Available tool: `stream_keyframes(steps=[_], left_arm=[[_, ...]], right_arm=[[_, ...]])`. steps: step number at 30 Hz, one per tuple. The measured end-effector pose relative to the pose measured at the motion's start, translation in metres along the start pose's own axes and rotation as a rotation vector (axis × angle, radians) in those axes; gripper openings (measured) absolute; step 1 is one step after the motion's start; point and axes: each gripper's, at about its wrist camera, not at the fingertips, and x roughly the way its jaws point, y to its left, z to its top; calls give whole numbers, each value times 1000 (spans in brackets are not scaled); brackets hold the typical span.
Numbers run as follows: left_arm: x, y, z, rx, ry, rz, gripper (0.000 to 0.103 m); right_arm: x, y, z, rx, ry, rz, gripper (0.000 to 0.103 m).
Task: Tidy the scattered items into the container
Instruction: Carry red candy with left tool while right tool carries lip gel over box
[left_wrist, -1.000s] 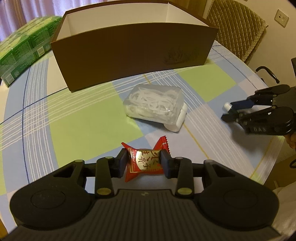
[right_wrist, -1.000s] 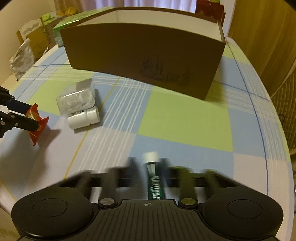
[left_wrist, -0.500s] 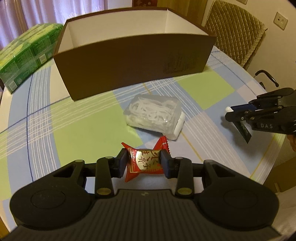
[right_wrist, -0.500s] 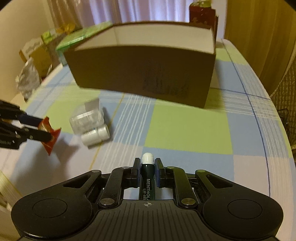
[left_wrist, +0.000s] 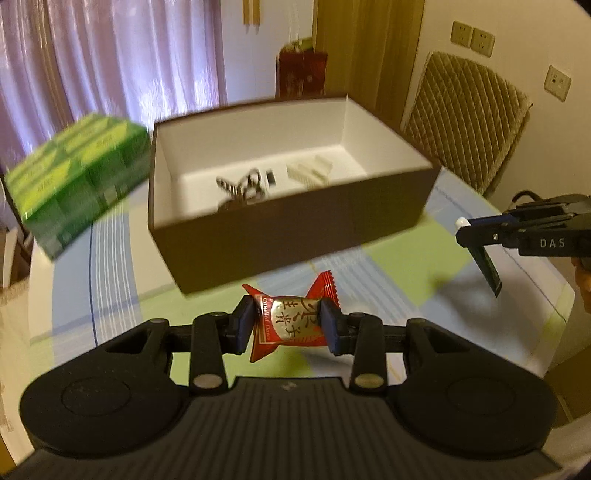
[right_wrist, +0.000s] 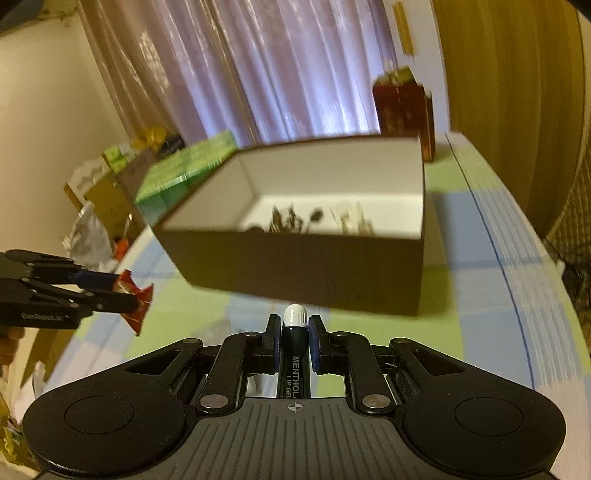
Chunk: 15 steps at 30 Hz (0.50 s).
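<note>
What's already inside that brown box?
Inside the brown box, the left wrist view shows a bunch of keys, a small dark item and a white ribbed piece. The near wall hides the floor's front strip.

A green carton (left_wrist: 77, 177) sits at the left of the left wrist view, on a table (left_wrist: 110, 288) covered in a blue, green and white check cloth. Purple curtains (left_wrist: 110, 62) fill the upper left. A quilted chair (left_wrist: 469, 122) stands at the right, with wall sockets (left_wrist: 472, 37) above it. A red bag (right_wrist: 402, 107) stands at upper centre-right of the right wrist view, and clutter (right_wrist: 96, 206), too blurred to name, lies at mid left.
</note>
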Motion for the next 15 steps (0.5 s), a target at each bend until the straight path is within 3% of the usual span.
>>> stream_keyframes(steps=[15], left_arm=[[23,4,97,78,-135,17,33]], right_arm=[[20,-14,100,-67,-132,31,18]])
